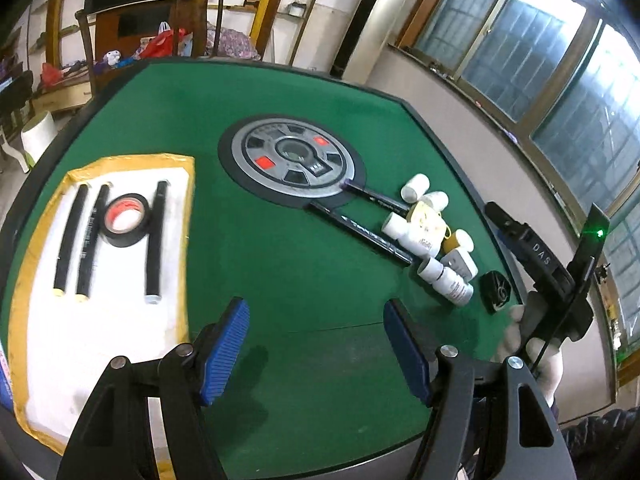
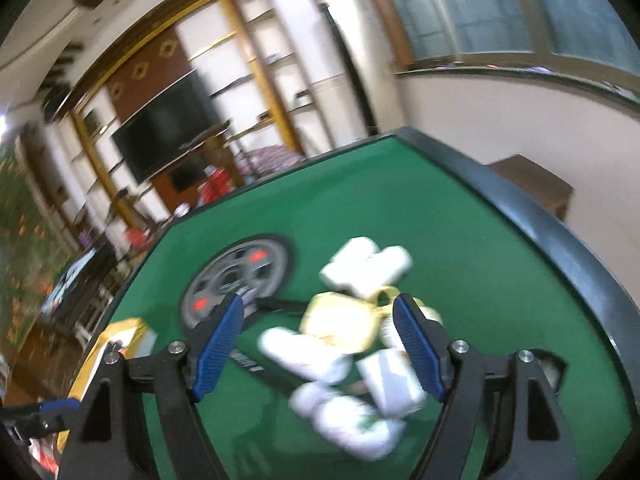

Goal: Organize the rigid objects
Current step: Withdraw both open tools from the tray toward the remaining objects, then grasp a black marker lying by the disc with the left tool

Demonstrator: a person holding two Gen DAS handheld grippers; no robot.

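My left gripper [image 1: 316, 344] is open and empty above the green table [image 1: 280, 280]. To its left, a white tray with a yellow rim [image 1: 24, 280] holds three black pens [image 1: 156, 240] and a roll of black tape [image 1: 126, 220]. At the right lies a heap of white bottles [image 1: 434, 276] around a cream mug [image 1: 426, 224], with two more black pens [image 1: 360, 228] beside it. In the right wrist view, my right gripper [image 2: 320, 344] is open over the same blurred heap of bottles [image 2: 304, 352] and the mug [image 2: 340, 320]. Its pads touch nothing.
A round grey dial [image 1: 292, 160] is set into the table's middle. A small black case [image 1: 496, 290] lies near the right rim. A gloved hand [image 1: 536, 356] holds the right gripper's black body [image 1: 540, 260] by that rim. A chair, shelves and windows stand beyond the table.
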